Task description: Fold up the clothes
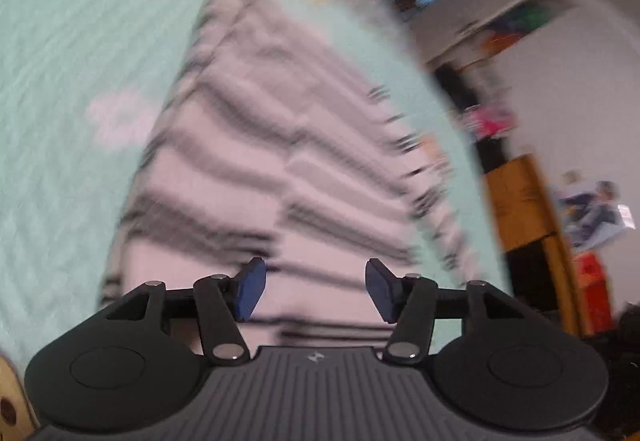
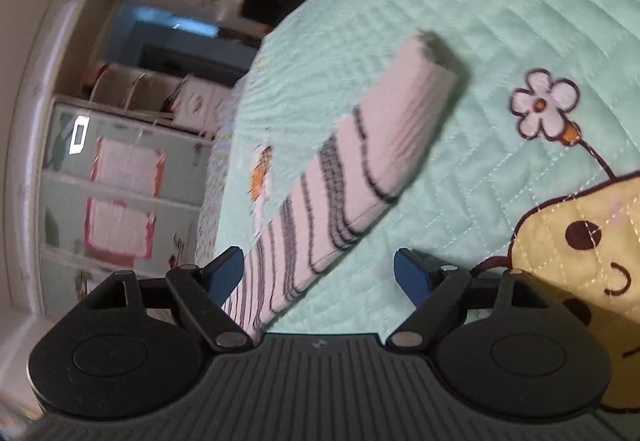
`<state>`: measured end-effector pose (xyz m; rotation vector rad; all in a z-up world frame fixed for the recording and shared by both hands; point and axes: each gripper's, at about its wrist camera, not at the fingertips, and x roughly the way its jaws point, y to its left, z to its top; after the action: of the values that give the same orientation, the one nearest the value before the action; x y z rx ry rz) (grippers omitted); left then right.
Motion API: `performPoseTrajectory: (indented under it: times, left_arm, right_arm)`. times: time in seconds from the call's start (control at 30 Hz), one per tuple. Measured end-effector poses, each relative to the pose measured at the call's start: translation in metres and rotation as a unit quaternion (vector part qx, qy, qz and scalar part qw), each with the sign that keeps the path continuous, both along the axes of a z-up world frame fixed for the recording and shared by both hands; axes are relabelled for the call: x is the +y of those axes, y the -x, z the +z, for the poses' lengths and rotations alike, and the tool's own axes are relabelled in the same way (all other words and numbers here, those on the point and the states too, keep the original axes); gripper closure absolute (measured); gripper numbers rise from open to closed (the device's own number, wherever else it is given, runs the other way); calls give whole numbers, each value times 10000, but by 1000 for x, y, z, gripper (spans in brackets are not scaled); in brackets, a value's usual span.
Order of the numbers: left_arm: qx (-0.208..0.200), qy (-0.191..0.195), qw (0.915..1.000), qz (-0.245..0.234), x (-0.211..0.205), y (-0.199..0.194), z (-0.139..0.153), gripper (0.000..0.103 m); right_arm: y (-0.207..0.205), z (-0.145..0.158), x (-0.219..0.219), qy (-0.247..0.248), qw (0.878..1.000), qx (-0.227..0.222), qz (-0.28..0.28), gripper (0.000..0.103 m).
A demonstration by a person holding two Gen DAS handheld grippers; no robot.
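The striped shirt [image 1: 256, 145] lies on the bed [image 1: 60, 121], on top of a mint green quilt [image 2: 500, 1]. It is pale pink with thin dark stripes across it.

In the right wrist view the shirt [image 2: 360, 169] looks long and narrow, like a strip. One sleeve or side seems to be turned in over the body, so I think some folding is already done. The far end looks thick and doubled over, but it is a bit blurry, so I cannot be sure. In the left wrist view the shirt looks wider and flat, running away from the camera towards the far edge of the bed. That picture is very blurry.

The job is not finished, I think. The shirt is still a long shape and not a small neat pile. It probably still needs to be folded across, end to end.

The left tool [image 1: 314, 291] is over the near end of the shirt. Its jaws stand apart and nothing is pinched between them. The right tool [image 2: 320, 281] is open wide. The near end of the shirt lies under its left jaw, but the tool does not grip it.

A flower [image 2: 544, 109] and a yellow cartoon face [image 2: 592, 249] are sewn on the quilt, to the right of the shirt. Shelves [image 2: 132, 89] stand beyond the bed.
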<state>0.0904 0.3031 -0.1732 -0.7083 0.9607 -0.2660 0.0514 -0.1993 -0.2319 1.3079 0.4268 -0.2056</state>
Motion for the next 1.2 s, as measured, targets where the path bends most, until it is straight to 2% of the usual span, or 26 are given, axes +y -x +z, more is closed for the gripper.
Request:
performPoseTrajectory:
  times: [0.07,0.1,0.2,0.33,0.5,0.53,0.6,0.67,0.73,0.8,0.83,0.87,0.9,0.97,1.03,1.1,1.13,1.17,1.2]
  left_arm:
    - [22,-10,10000,24,1,-1,-1,55]
    - [30,-146,9999,-21,-3,-2,3,55]
    - [38,-785,9966,-232,-24,-5,17,50]
    - [-41,-1613,9852,-577,-59,-15,32,41]
    - [-308,-1715,9790,-1055,-94,-29,47,40]
    - [-324,-1666,9792,-1113,-99,-31,50,40]
    - [-336,-1549,9799,-1212,-108,-34,54,40]
    - [-224,-1246,9841,-1245,-113,-41,55,40]
    - [-128,-957,9870,-1285,-116,-45,56,40]
    - [-90,-825,9868,-1388,-123,-50,59,40]
    - [-74,-767,9865,-1442,-127,-53,61,40]
    - [-58,-708,9862,-1497,-130,-55,63,40]
    - [-33,-651,9856,-1559,-135,-59,64,40]
    - [-40,-593,9840,-1679,-150,-70,68,40]
    - [-54,-541,9822,-1798,-165,-82,73,40]
    - [-152,-620,9784,-1968,-183,-91,78,40]
    - [-213,-698,9762,-2041,-191,-93,80,40]
    - [-276,-783,9739,-2111,-199,-95,81,40]
    - [-338,-868,9715,-2181,-207,-96,83,40]
  right_arm:
    - [-4,0,-4,15,10000,43,-36,20]
    - [2,0,-13,42,10000,67,-43,20]
    - [7,0,-36,94,9998,110,-117,20]
    - [-12,2,-43,73,9996,90,-257,19]
    - [-27,-2,-55,81,9994,-84,-318,19]
    - [-27,-3,-56,122,9994,-118,-309,22]
    - [-30,-4,-57,238,9994,-116,-235,37]
    - [-32,-5,-59,307,9994,-125,-118,65]
    - [-32,-3,-56,490,9987,-144,54,75]
    - [-30,11,-45,1256,9914,-189,321,75]
    - [-31,21,-35,1823,9817,-207,510,76]
    - [-33,33,-22,2498,9654,-216,718,76]
    - [-34,45,-4,3247,9408,-238,944,76]
    - [-32,61,37,4591,8760,-434,1414,78]
    - [-30,69,75,5585,8065,-599,1848,78]
    - [-27,67,100,6091,7603,-603,2176,78]
    - [-27,65,106,6148,7526,-497,2307,78]
    - [-27,64,103,5876,7713,-417,2409,78]
    - [-23,64,90,5299,8127,-430,2384,77]
